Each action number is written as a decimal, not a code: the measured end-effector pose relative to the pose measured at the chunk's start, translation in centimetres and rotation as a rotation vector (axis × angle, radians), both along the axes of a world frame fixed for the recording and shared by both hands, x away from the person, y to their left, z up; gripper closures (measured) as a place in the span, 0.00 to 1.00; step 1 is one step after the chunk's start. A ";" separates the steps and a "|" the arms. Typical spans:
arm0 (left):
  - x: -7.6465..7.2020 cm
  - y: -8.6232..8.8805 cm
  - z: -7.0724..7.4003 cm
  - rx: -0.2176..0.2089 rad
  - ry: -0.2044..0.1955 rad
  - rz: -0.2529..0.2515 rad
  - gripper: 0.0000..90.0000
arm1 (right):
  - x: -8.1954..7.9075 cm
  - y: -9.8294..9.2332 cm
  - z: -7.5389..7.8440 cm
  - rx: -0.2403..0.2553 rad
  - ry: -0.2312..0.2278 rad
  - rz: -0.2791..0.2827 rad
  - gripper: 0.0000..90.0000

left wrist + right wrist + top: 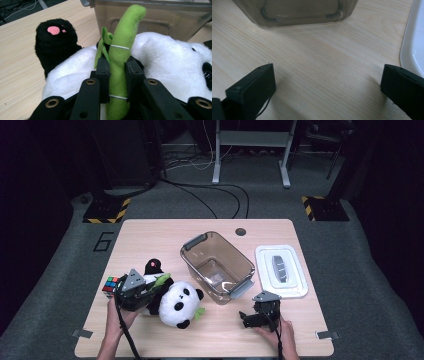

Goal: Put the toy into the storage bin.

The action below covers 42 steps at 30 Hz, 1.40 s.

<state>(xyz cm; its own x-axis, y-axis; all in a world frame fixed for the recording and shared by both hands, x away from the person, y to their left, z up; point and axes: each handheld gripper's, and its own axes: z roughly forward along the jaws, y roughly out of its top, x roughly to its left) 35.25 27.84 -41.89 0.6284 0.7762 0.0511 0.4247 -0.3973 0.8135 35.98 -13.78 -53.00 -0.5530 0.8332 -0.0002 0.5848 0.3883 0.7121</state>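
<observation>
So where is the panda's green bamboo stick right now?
The bamboo is pinched in the left claw, lying across the panda at the table's front left, between the cube and the bin.

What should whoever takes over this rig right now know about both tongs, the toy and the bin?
Left tongs: shut on the green plush bamboo stalk of the black-and-white plush panda, which lies on the wooden table.
Right tongs: open, holding nothing, low over the table near the white plastic lid.
Clear brown plastic bin: open; the panda is not yet inside.
Left to do, probably: lift the panda into the bin, then fit the lid.
</observation>
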 end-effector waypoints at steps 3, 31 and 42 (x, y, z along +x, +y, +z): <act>-0.1 0.1 0.3 0.002 -0.004 -0.007 0.85 | 0.0 0.0 0.0 0.001 0.001 -0.001 0.00; 0.0 1.3 4.8 -0.095 -0.040 -0.113 0.84 | 0.0 0.0 0.0 -0.001 0.001 -0.001 0.00; 1.0 0.8 6.9 -0.106 -0.063 -0.158 0.84 | 0.0 0.0 0.0 0.000 0.001 0.000 0.00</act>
<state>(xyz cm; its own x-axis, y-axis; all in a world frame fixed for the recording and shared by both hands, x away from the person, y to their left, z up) 36.24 28.66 -35.00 0.7406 0.6717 0.0174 0.3108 -0.3654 0.8774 35.98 -13.79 -53.00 -0.5533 0.8330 0.0003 0.5856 0.3887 0.7113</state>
